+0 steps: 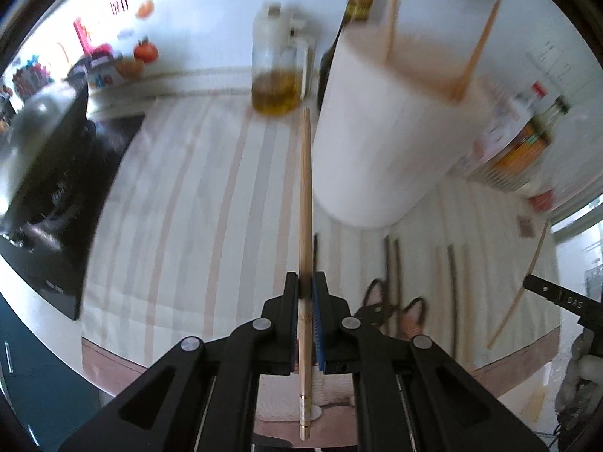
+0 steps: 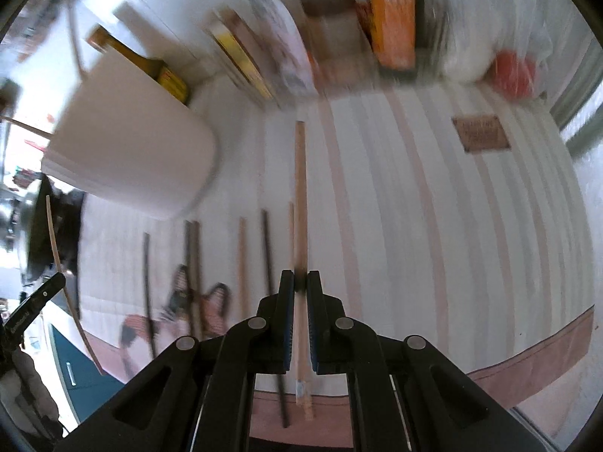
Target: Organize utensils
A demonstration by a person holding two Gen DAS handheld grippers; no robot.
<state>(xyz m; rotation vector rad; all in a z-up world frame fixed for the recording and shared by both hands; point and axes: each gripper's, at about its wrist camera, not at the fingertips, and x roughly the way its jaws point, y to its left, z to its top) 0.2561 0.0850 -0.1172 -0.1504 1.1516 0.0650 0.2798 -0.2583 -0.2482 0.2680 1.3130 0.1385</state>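
Note:
My left gripper [image 1: 305, 282] is shut on a pale wooden chopstick [image 1: 306, 188], which runs straight ahead between the pads, above the striped cloth [image 1: 188, 207]. My right gripper [image 2: 300, 280] is shut on another light wooden chopstick [image 2: 300, 188], also held off the cloth. A tall white container [image 1: 384, 143] stands just right of the left chopstick, with chopsticks [image 1: 478, 41] leaning in it; in the right wrist view the container [image 2: 132, 150] is at the upper left. Several dark and pale chopsticks [image 2: 241, 263] lie side by side on the cloth below.
A jar of oil [image 1: 277, 75] and a dark bottle [image 1: 331, 56] stand behind the container. A black hob [image 1: 49, 188] lies at the left. Books [image 2: 245, 60], an orange box [image 2: 392, 19] and a plastic bag [image 2: 512, 67] line the back. Patterned pieces [image 2: 211, 301] lie among the chopsticks.

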